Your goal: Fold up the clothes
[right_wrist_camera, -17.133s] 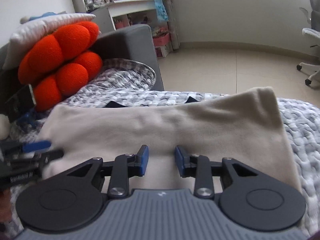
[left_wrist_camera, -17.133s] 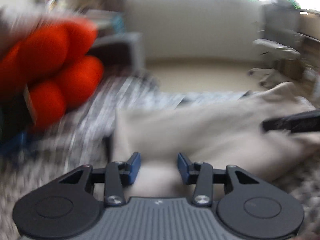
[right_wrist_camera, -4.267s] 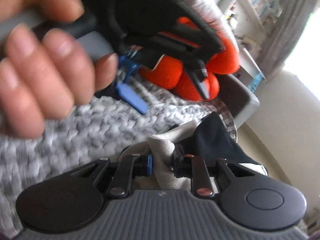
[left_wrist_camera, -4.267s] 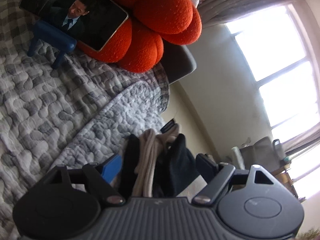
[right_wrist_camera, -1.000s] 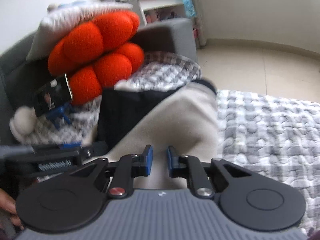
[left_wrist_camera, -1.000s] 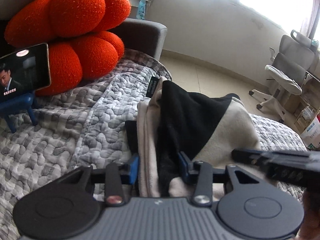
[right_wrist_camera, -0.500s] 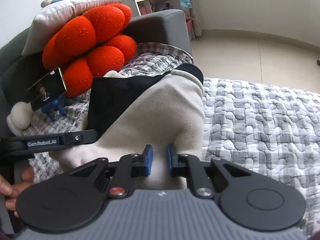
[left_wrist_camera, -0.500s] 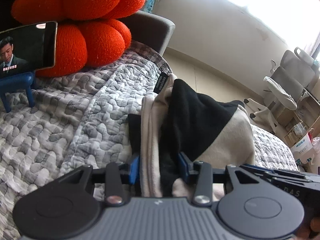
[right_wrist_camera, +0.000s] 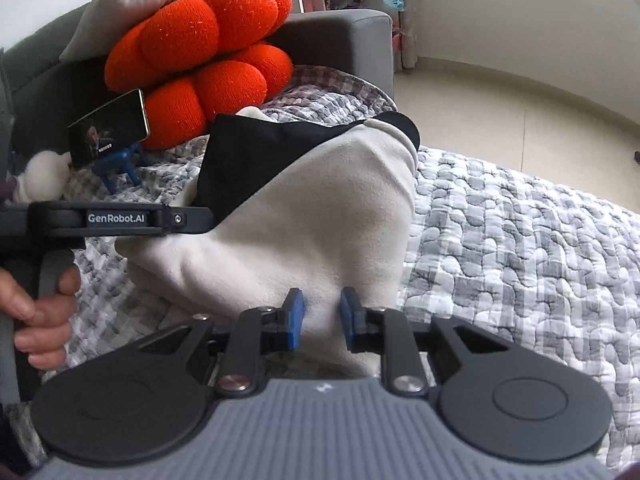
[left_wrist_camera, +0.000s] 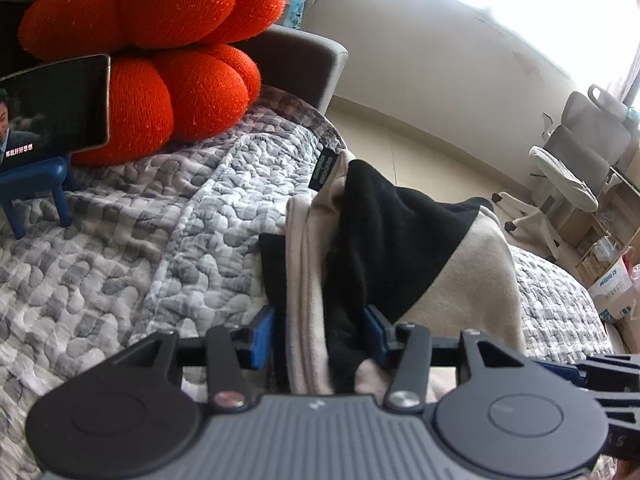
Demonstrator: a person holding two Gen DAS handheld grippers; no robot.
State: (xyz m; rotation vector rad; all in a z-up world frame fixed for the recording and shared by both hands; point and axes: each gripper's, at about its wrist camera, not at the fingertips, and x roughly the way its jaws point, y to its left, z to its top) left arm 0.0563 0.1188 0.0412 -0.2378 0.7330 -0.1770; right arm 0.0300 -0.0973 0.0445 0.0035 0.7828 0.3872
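A: Bedroom-ish space — grey quilted bed cover (left_wrist_camera: 132, 248), bright window behind, office chair (left_wrist_camera: 576, 168) far off to the right of the garment. The orange knot cushion (right_wrist_camera: 208, 64) sits behind the garment w/ a phone (right_wrist_camera: 110, 132) propped on a small blue stand (right_wrist_camera: 118, 164) in front of it.

B: And the beige-and-black garment (right_wrist_camera: 320, 216)?

A: On the bed cover, bunched into a thick folded bundle, black panel on the cushion side. Approx. 17 s ago it lay flat and spread wide; a few sec ago it was up in the air, gathered in both grippers. Now it's set down again, so the fold looks basically made.

B: Jaws?

A: Left gripper (left_wrist_camera: 320, 338) — jaws opening, about half wide, stacked layers of the bundle's near edge between them; the pads look to be just easing off the cloth. Right gripper (right_wrist_camera: 322, 320) — jaws opening too, narrower, beige cloth in the gap, pads no longer pinching. A sec ago both were tighter.

B: Meaning?

A: Prob. the release step. Next, I'd guess, pull both back w/o dragging the layers apart.
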